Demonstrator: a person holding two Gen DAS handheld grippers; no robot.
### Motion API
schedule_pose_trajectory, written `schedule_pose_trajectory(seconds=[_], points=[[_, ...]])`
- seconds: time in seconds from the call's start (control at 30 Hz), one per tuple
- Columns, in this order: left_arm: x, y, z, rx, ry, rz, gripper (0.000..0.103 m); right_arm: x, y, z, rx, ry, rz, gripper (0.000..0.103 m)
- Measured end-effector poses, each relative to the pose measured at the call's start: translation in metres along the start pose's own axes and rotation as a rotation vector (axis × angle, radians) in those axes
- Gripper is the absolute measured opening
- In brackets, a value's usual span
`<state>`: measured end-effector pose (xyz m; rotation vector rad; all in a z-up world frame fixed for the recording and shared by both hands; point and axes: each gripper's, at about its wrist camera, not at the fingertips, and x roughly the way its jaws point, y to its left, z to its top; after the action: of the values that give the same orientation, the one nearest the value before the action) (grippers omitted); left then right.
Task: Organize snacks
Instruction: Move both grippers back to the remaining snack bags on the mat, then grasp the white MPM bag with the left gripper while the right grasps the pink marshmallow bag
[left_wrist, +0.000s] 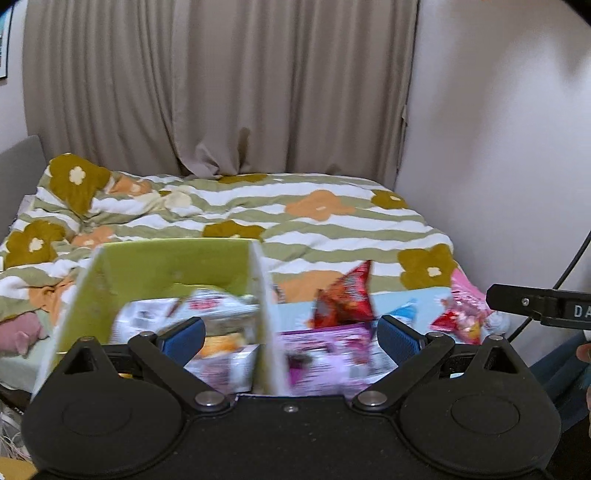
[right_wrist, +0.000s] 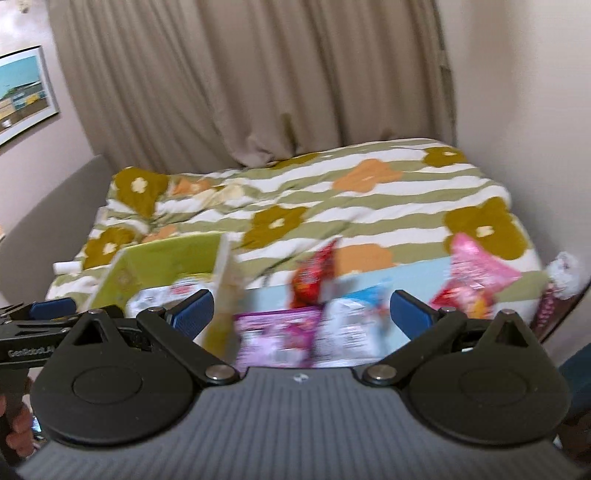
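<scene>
box (left_wrist: 162, 273) green, open-topped, stood on bed (left_wrist: 332, 221) left of loose snacks; held white packets (left_wrist: 207, 306), blurred | purple pack (left_wrist: 325, 354) lay just right of box wall | red bag (left_wrist: 347, 299) behind it | left gripper (left_wrist: 291, 334) wide, empty | right gripper (right_wrist: 303, 310) wide, empty

Green box (left_wrist: 162, 269) holding snacks; purple packet (left_wrist: 325, 354), red bag (left_wrist: 347, 299) beside it.
</scene>
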<state>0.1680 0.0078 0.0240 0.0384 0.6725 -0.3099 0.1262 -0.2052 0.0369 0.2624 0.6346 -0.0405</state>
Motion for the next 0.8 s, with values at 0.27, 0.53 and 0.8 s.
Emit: schedule_pose_trajectory(seconds=[0.27, 0.53, 0.8], points=[[0.051, -0.085, -0.003, 0.009, 0.053, 0.006, 0.101, 0.025, -0.101, 0.013, 0.038, 0.042, -0.052, 0.103], [0.106, -0.144, -0.012, 0.043, 0.107, 0.059, 0.101, 0.066, -0.174, 0.016, 0.045, 0.122, -0.045, 0.103], [0.162, -0.178, -0.028, 0.193, 0.153, 0.162, 0.100, 0.114, -0.204, 0.009, 0.050, 0.189, -0.033, 0.103]])
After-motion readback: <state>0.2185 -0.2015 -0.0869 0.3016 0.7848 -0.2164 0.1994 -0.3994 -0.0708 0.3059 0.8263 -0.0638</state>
